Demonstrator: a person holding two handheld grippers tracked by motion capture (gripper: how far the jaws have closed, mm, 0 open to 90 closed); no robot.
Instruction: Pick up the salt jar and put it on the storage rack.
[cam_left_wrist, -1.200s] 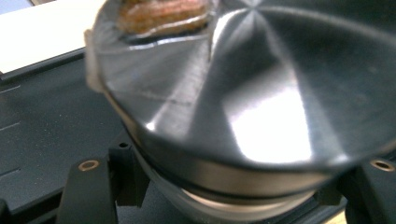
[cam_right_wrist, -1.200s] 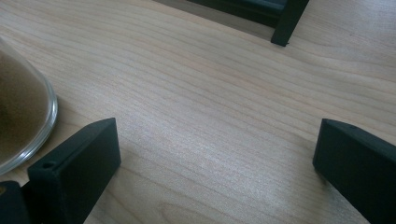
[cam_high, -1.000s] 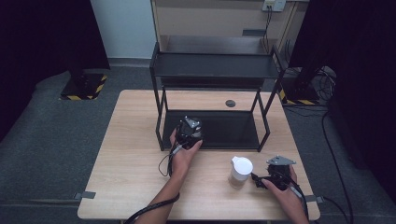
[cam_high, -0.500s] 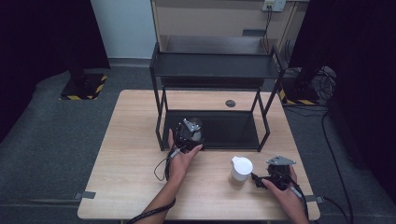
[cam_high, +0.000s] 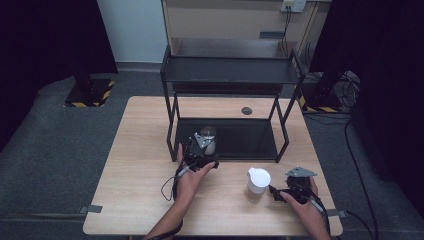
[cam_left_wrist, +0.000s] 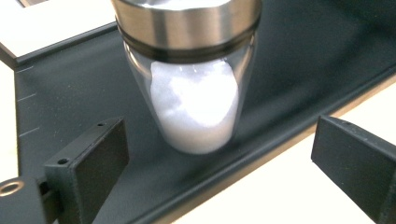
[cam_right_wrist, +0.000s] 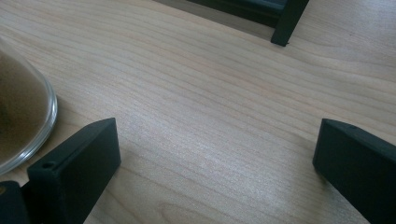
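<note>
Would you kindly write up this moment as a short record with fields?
surface: wooden table with a black rack
shaker: glass, steel cap, white powder, standing on the rack's lower shelf
left gripper: jaws just opened, apart from the shaker, which stands between them
right gripper: open over bare table, nothing between the jaws
second jar: white lid, on the table left of the right gripper

L gripper (cam_high: 204, 150) jaws just opened off shaker (cam_high: 208, 139), pulled back toward table edge
</note>
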